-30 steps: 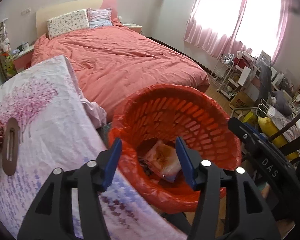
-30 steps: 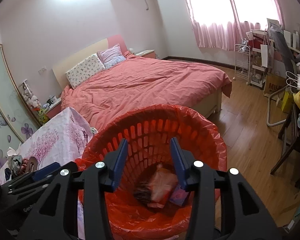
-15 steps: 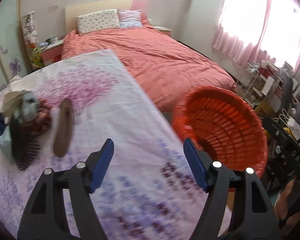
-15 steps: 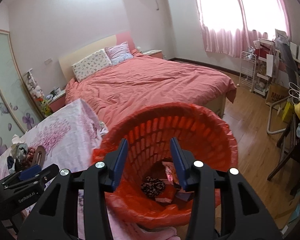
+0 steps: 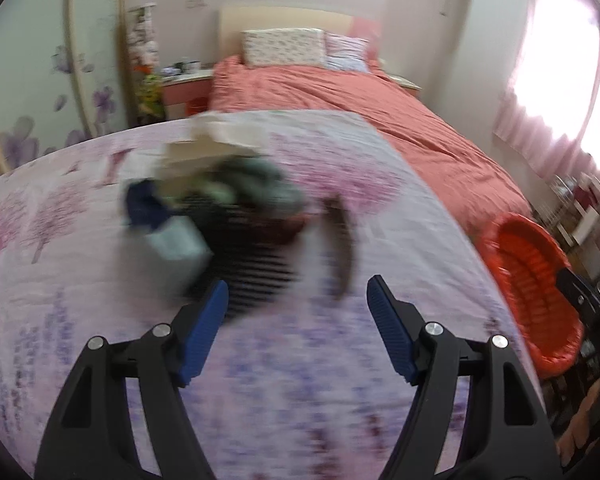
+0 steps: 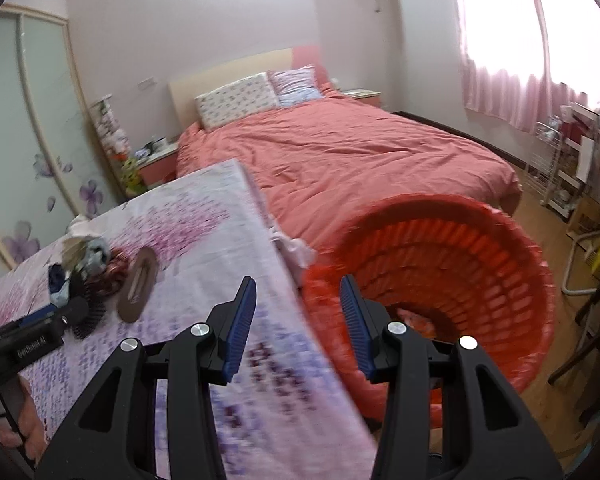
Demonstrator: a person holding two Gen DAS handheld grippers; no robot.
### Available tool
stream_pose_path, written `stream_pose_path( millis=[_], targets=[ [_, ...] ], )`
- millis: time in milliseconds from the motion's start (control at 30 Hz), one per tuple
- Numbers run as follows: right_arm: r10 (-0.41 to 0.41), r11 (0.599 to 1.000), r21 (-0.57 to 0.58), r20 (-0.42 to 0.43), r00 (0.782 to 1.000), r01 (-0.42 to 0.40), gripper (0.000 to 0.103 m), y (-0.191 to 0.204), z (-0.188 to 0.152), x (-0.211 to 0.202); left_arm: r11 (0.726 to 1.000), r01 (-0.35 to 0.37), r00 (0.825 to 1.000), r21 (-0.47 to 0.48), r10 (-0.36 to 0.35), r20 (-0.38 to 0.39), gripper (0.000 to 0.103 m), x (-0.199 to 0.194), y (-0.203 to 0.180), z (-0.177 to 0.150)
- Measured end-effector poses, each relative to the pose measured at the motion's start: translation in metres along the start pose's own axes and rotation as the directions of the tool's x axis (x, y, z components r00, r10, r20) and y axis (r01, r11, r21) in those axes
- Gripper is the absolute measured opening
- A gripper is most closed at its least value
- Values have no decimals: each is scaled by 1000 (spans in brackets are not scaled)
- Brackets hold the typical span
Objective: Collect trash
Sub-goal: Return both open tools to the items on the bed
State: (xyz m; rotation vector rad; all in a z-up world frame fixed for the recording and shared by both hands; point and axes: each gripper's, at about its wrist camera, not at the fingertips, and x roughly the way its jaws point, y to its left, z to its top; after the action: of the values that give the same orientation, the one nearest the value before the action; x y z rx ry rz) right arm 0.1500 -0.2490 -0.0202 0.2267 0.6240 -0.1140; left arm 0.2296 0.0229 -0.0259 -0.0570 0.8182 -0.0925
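- Left wrist view, blurred: a pile of trash (image 5: 220, 204) lies on the worktop (image 5: 300, 380), which is covered by a cloth printed with pink and purple blossoms. The pile holds pale crumpled paper, a grey-green wad, a dark blue piece and a dark red piece; finer detail cannot be made out.
- A black comb-like item (image 5: 256, 280) lies at the near edge of the pile, and a brown oval insole (image 5: 342, 248) lies just to its right.
- The left gripper (image 5: 298, 328) hovers over the worktop near the pile, its blue-padded fingers (image 5: 204, 332) spread wide and holding nothing.
- Right wrist view: the same trash (image 6: 86, 264) sits far to the left on the worktop (image 6: 228, 248), with the insole (image 6: 138, 284) beside it.
- The right gripper (image 6: 298, 320) is above the worktop's right edge, its fingers (image 6: 240, 320) parted and empty.
- An orange slatted basket (image 6: 460, 264), lined with an orange bag, stands just beside that edge; some wrappers show at its bottom.
- A bed (image 6: 340, 152) with a coral cover and two pillows lies beyond, with pink curtains (image 6: 512, 52) at the window on the right.
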Motion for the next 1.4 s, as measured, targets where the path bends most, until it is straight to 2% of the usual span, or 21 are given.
stream_pose_path(
  millis=[167, 267, 500, 667, 733, 833, 1100, 1333, 1367, 1400],
  targets=[
    [37, 998, -53, -21, 999, -38, 45, 32, -8, 7, 991, -80, 997, -105, 80, -1, 72, 3, 60, 3],
    [50, 995, -85, -32, 998, -52, 45, 46, -13, 9, 983, -93, 996, -160, 93, -13, 72, 9, 84, 7],
    [53, 990, -129, -55, 997, -60, 45, 64, -20, 15, 976, -70, 997, -207, 64, -33, 71, 33, 97, 19],
    [48, 988, -140, -68, 997, -57, 45, 65, -22, 19, 965, -38, 997, -260, 19, -77, 60, 53, 102, 24],
    [46, 988, -143, -72, 996, -56, 45, 67, -25, 20, 961, -29, 997, -274, 6, -83, 60, 57, 106, 23],
    [45, 987, -149, -75, 996, -56, 45, 67, -26, 20, 963, -26, 997, -267, 6, -75, 53, 53, 111, 22],
    [60, 986, -148, -80, 995, -71, 45, 70, -28, 22, 969, -109, 991, -221, 87, -105, 53, 48, 144, 8],
    [65, 986, -149, -91, 994, -79, 45, 75, -29, 25, 966, -131, 989, -224, 113, -95, 54, 49, 151, 5],
    [67, 986, -148, -92, 994, -80, 45, 75, -30, 25, 966, -143, 988, -215, 126, -93, 53, 51, 149, 6],
    [69, 985, -149, -93, 993, -83, 45, 78, -29, 26, 966, -153, 986, -210, 136, -92, 46, 50, 148, 5]
  ],
)
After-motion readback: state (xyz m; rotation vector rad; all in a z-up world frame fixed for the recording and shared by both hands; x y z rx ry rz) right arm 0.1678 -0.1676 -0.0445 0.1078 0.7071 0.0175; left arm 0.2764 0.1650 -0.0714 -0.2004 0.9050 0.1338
